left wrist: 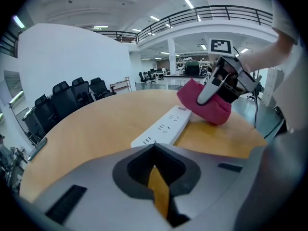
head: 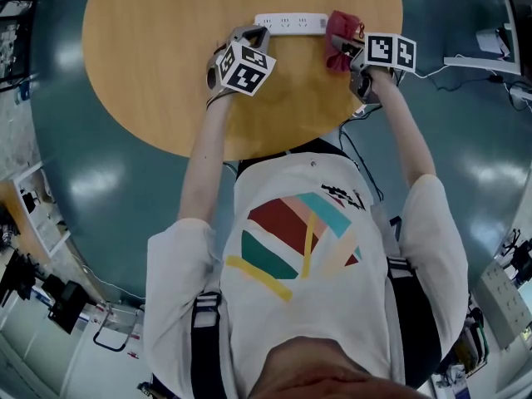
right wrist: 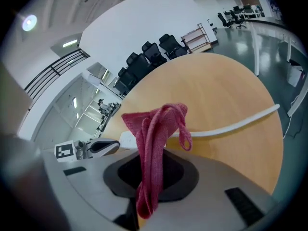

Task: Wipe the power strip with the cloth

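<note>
Two items: left tongs closed, empty, beside power strip; right tongs clamped on cloth at strip end. Wiping judged largely outstanding.

A round wooden table stands on a glossy teal floor, black office chairs nearby.

Power strip is mostly hidden behind cloth clamped in right gripper jaws. Its near end is masked at left gripper jaw tips.
</note>
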`<state>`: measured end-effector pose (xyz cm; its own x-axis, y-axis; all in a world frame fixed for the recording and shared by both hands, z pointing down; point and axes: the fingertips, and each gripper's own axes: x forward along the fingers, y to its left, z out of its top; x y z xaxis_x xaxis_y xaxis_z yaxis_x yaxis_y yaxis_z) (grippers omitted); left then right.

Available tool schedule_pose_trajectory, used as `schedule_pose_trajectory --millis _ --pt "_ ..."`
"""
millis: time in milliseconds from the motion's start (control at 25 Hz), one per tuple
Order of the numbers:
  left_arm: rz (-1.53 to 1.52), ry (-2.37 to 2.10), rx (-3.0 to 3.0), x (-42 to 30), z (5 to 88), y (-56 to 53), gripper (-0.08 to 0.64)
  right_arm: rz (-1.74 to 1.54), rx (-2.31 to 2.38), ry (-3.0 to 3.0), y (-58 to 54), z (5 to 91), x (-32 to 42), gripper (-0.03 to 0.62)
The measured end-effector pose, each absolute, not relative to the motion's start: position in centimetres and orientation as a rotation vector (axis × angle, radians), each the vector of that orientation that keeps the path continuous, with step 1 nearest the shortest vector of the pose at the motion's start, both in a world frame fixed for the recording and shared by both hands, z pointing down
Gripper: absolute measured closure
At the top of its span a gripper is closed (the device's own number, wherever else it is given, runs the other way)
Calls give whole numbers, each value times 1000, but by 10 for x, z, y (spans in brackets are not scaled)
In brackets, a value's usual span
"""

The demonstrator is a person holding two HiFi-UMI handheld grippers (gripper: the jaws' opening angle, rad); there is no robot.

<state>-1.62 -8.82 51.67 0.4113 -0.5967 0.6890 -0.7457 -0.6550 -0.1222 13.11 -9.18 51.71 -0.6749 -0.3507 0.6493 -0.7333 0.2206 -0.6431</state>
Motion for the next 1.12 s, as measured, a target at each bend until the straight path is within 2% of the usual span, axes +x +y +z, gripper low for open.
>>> schedule_pose_trajectory --millis 120,240,360,520,640,920,1120 --pt "1056 -1200 2443 -28 512 -79 524 1368 1004 -2150 -82 506 120 552" --pt "1028 -1296 2395 -28 506 -78 524 1126 911 -2237 -89 481 113 554" --pt "973 -1377 2407 -7 490 -72 523 609 537 -2330 -95 445 82 554" --pt "875 -1316 2322 38 493 -86 523 -187 -130 -2140 -107 415 36 553" --pt "875 -1318 2252 48 503 -97 523 -566 -488 -1921 -121 412 -4 554" --pt "698 -1307 2200 30 492 -92 523 -854 -1021 -1459 -102 427 -85 554" --pt "652 -1282 2194 39 496 -102 523 -944 -1301 -1194 -97 473 -71 553"
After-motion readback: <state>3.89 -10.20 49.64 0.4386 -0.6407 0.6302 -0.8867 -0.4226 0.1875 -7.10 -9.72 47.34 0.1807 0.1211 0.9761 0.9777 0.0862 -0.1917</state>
